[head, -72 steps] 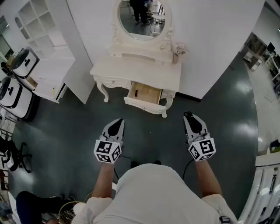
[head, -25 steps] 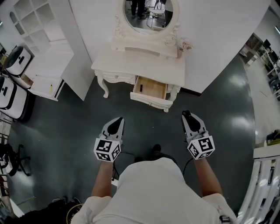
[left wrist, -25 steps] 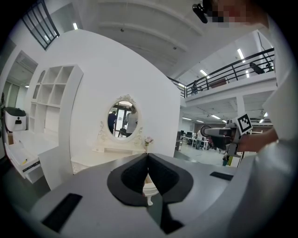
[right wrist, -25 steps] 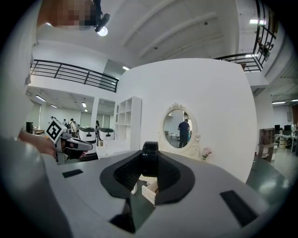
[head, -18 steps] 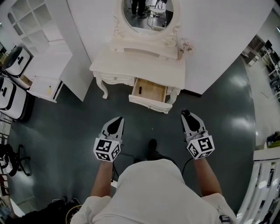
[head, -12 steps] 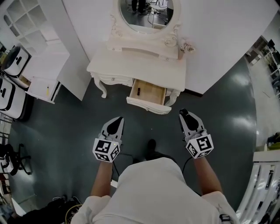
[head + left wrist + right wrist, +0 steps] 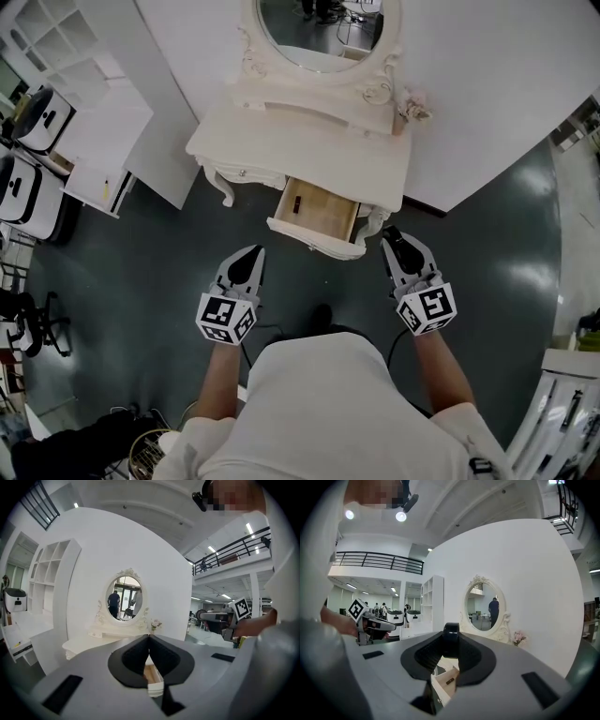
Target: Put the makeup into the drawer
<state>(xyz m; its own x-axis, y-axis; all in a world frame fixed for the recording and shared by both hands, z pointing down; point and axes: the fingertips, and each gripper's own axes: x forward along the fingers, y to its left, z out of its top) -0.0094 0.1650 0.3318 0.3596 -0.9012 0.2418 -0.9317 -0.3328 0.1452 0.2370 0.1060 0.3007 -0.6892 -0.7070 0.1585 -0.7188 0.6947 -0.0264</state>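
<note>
A white dressing table point(image 7: 309, 141) with an oval mirror point(image 7: 319, 28) stands ahead against the wall. Its wooden drawer point(image 7: 314, 238) is pulled open, and a small dark item point(image 7: 297, 203) lies inside. My right gripper point(image 7: 391, 232) is shut on a round black makeup case point(image 7: 451, 641) and sits just off the drawer's right front corner. In the right gripper view the drawer point(image 7: 445, 686) shows below the jaws. My left gripper point(image 7: 253, 251) is shut and empty, short of the drawer's left front; in the left gripper view its fingertips point(image 7: 149, 637) meet.
A small pot of flowers point(image 7: 412, 105) stands at the tabletop's back right. White shelving point(image 7: 84, 56) and white machines point(image 7: 33, 197) line the left side, with a black chair point(image 7: 28, 319) below them. Dark floor point(image 7: 487, 253) spreads around the table.
Both grippers have moved forward, and the table and open drawer are now closer. The right gripper, still holding the black case, has come up beside the drawer's right corner.
</note>
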